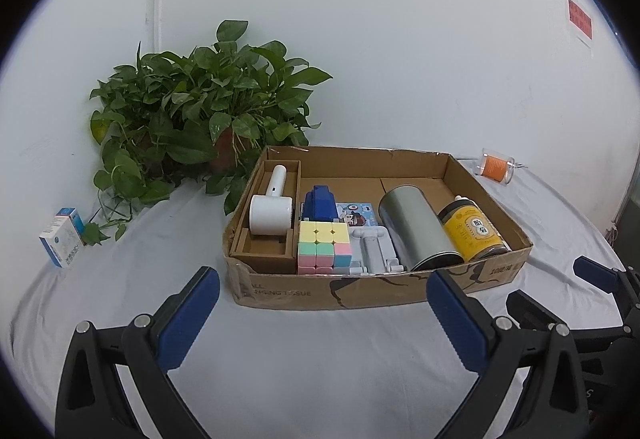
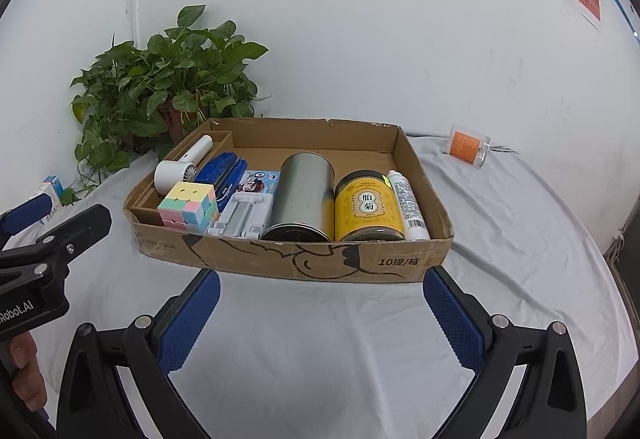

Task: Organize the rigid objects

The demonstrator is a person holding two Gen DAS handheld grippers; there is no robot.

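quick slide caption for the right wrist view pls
Open right tool hovers before a cardboard box packed with a pastel puzzle cube, metal canister and yellow-labelled jar.

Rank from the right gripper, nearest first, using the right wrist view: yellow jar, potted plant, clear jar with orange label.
From the right gripper:
1. yellow jar, lying in the cardboard box, front right, just ahead of the fingers.
2. clear jar with orange label, outside the box on the cloth, back right.
3. potted plant, behind the box's back left corner, by the wall.
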